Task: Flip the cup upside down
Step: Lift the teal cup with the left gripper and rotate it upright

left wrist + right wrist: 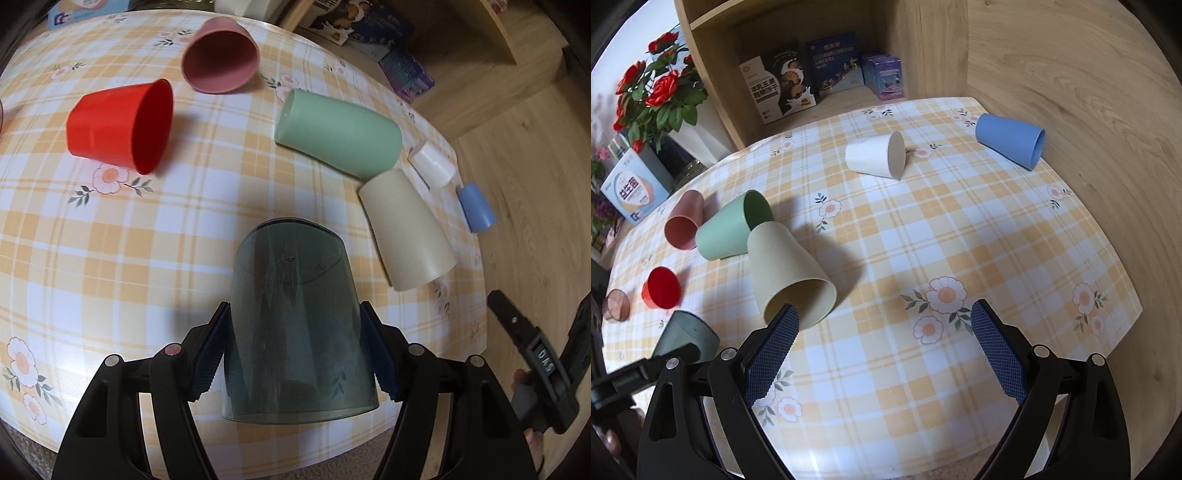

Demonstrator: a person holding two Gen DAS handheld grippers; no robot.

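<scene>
My left gripper [295,347] is shut on a dark translucent green cup [295,325]. The cup stands with its closed base pointing away and its open rim near the camera, over the checked tablecloth [110,258]. The same cup shows at the left edge of the right wrist view [685,338], held by the left gripper. My right gripper [884,354] is open and empty above the table's front part, its left finger just in front of a beige cup [790,269] lying on its side.
Several cups lie on their sides: red [122,125], pink [221,55], mint green [340,136], beige [404,232], white [877,155], blue [1010,138]. A small tinted glass [615,304] sits far left. A shelf with boxes [820,74] and flowers [661,96] stands behind.
</scene>
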